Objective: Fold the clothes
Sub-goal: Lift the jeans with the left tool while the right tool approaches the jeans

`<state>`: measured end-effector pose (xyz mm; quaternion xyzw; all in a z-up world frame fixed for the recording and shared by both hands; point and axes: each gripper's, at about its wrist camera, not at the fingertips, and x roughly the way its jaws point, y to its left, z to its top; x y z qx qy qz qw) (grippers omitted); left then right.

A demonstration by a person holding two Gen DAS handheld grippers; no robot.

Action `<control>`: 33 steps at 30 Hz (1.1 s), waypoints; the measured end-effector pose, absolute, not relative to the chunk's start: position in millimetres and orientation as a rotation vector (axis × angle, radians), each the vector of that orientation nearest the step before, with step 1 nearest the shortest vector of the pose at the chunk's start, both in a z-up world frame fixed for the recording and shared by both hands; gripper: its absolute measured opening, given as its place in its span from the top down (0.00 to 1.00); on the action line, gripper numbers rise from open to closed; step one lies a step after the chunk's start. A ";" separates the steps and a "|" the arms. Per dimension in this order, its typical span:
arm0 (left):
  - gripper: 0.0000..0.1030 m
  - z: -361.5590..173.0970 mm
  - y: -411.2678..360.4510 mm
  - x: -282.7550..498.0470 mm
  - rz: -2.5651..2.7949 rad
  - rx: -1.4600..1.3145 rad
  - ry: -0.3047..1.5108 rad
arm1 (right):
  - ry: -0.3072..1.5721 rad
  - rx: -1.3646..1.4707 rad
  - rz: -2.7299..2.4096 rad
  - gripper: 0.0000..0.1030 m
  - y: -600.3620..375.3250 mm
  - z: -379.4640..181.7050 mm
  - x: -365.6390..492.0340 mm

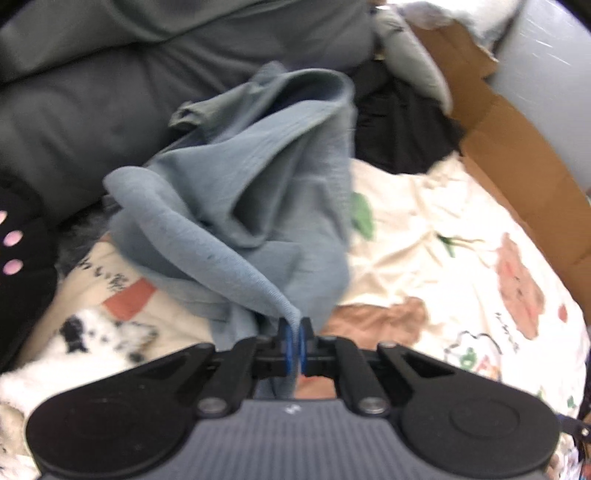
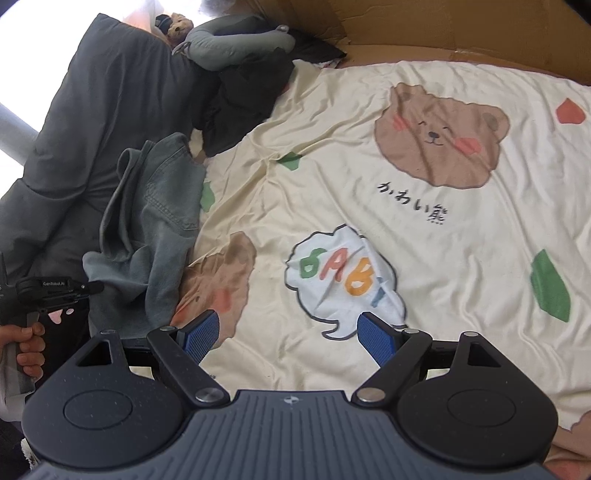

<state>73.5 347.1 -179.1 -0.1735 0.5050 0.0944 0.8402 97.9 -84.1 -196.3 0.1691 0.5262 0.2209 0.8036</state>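
Your left gripper point(image 1: 295, 341) has its jaws closed tight on an edge of the blue-grey garment point(image 1: 240, 206), the cloth pinched between the blue pads point(image 1: 289, 341). From there the garment rises toward 12 o'clock in the left wrist view, bunched in loose folds over the cream bedsheet point(image 1: 424, 229).

Your right gripper point(image 2: 290, 336) hovers with its jaws spread wide and nothing between them, above the sheet's "BABY" speech-bubble print point(image 2: 343, 277). In the right wrist view the garment point(image 2: 147, 221) lies at about 10 o'clock, crumpled at the sheet's edge against a dark grey quilt point(image 2: 92, 122). Your left hand point(image 2: 29, 349) shows at 8 o'clock, gripping the other tool's handle. A black garment point(image 2: 240, 99) sits at 11 o'clock, with a bear print point(image 2: 439, 140) at 1 o'clock and cardboard point(image 2: 443, 26) along the far edge.
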 end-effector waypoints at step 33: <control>0.97 -179.4 276.7 117.7 -0.004 -0.443 1.068 | 1.150 0.152 0.993 0.25 113.3 -228.4 137.3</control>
